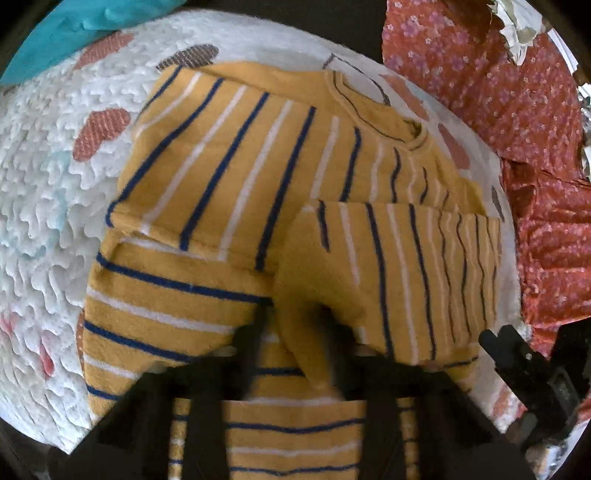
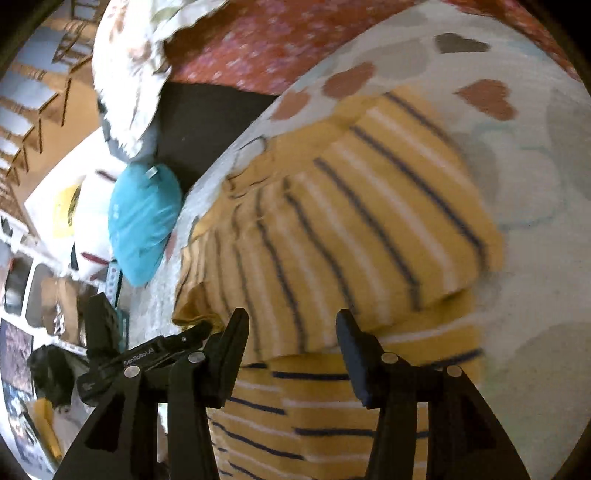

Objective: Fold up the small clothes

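A small yellow shirt [image 1: 236, 173] with navy and white stripes lies on a white textured blanket [image 1: 40, 206] with heart prints. Both sleeves are folded in over the body. My left gripper [image 1: 295, 332] is blurred; its fingers stand apart on either side of the folded right sleeve [image 1: 399, 266] near its cuff, not clamped. My right gripper [image 2: 291, 332] is open and empty, just above the shirt [image 2: 354, 229] near its lower half. The left gripper body [image 2: 147, 362] shows at the left of the right wrist view.
A red floral fabric [image 1: 517, 122] lies to the right of the blanket. A teal cushion [image 2: 142, 225] sits at the blanket's edge, also in the left wrist view [image 1: 74, 29]. A patterned pillow [image 2: 129, 74] and room furniture lie beyond.
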{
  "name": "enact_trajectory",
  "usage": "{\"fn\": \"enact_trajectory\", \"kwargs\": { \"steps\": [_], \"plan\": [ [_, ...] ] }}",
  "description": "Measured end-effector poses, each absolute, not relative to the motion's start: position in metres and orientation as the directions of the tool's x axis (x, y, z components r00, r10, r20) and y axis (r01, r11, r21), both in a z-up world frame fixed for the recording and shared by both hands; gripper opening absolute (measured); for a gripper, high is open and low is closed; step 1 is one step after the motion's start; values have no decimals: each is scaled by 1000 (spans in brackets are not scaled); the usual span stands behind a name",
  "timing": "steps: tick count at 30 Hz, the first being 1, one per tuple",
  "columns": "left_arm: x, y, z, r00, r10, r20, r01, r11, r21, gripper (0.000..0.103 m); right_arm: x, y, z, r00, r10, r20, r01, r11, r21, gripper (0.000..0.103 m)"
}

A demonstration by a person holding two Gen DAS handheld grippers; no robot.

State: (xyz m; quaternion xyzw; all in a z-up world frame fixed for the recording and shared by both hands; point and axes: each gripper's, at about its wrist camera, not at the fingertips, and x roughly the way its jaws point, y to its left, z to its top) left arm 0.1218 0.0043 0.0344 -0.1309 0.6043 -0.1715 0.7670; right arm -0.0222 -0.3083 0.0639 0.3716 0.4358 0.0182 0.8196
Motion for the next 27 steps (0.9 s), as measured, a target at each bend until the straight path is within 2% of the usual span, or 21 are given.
{"fn": "enact_trajectory", "kwargs": {
  "steps": [2,3,4,6,11,14,15,16,18,22,25,27],
  "plan": [
    [117,14,40,235,-456,-858,95,890,-447,22,-29,-317,64,625,340,-703,307,721,622,53],
    [113,17,43,245,-459,-854,99,888,-449,29,-31,-319,64,625,335,-705,312,720,619,53],
    [109,21,45,258,-459,-850,107,888,-447,50,-33,-321,64,624,331,-708,316,721,616,53],
    [104,27,50,297,-463,-835,116,885,-450,75,-37,-322,62,623,327,-711,322,721,614,53],
    [102,21,49,275,-529,-803,147,848,-508,76,-39,-317,52,606,339,-720,331,716,615,53],
    [107,-1,41,234,-479,-846,151,877,-455,76,-36,-315,46,600,345,-722,338,708,620,53],
    [109,-7,37,212,-452,-866,145,891,-430,70,-35,-316,44,598,345,-723,344,705,621,53],
    [111,-11,34,199,-433,-879,137,901,-412,38,-34,-318,43,597,344,-725,350,701,621,53],
    [114,-11,34,190,-372,-908,127,927,-353,5,-33,-322,42,597,342,-726,367,688,626,53],
    [127,21,51,210,-462,-862,75,886,-457,4,-35,-327,53,616,340,-711,352,689,634,53],
    [150,50,67,254,-474,-843,32,875,-483,4,-34,-330,60,639,373,-673,320,667,673,53],
    [166,62,68,271,-446,-853,15,888,-459,4,-30,-329,59,650,423,-632,298,622,724,53]
  ]
}}
